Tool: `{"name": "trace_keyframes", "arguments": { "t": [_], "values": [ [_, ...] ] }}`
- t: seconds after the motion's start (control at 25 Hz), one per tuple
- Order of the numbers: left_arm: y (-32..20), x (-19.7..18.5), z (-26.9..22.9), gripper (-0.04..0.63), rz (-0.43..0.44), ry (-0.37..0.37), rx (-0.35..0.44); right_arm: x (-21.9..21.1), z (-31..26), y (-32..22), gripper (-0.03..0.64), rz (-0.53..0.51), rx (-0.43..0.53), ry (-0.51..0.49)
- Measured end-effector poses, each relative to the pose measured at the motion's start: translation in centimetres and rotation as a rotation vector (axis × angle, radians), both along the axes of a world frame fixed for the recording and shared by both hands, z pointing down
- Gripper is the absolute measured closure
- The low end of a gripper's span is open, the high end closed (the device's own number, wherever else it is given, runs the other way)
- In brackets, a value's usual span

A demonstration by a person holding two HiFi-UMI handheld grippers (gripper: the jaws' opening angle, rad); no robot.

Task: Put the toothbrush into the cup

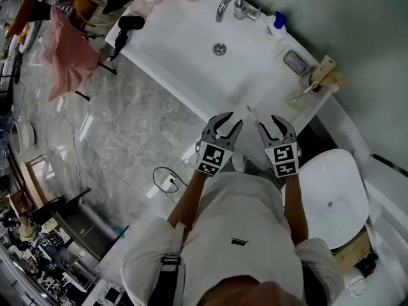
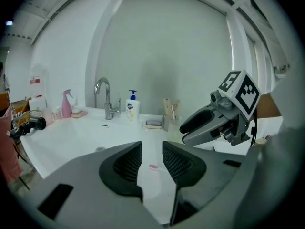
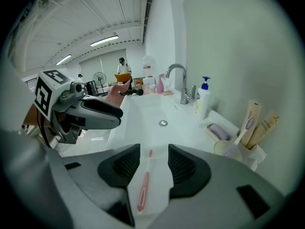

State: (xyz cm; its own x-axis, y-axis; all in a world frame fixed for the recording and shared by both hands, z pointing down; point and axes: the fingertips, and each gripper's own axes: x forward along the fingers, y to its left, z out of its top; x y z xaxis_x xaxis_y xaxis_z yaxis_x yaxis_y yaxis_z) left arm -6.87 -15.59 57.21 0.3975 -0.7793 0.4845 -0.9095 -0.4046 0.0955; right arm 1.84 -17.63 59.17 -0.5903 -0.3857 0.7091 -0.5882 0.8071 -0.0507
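Toothbrush [image 3: 142, 191] lay on sink [image 3: 145, 112] between the spread jaws of right gripper [image 3: 152, 162], untouched, aligned for pickup; cup [image 3: 224, 147] at 2 o'clock; left gripper [image 2: 151, 162] apart, empty

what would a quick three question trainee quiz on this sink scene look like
1. True or false: the right gripper is clamped on the pink toothbrush.
2. Where is the cup? A in the basin; B on the counter by the soap dish; C on the floor.
3. What already stands in the cup?
Key: 1 false, its jaws stand apart and the pink toothbrush lies on the counter; 2 B; 3 another toothbrush.
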Motion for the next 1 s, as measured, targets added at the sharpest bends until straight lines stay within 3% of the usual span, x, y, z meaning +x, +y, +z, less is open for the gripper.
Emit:
{"name": "trace_keyframes", "arguments": {
  "t": [1.0],
  "values": [
    [0.0,-0.1,5.1,0.456,0.026,-0.002,-0.081,-3.5,8.0,0.1,0.446,-0.179,-0.155,0.153]
  ]
}}
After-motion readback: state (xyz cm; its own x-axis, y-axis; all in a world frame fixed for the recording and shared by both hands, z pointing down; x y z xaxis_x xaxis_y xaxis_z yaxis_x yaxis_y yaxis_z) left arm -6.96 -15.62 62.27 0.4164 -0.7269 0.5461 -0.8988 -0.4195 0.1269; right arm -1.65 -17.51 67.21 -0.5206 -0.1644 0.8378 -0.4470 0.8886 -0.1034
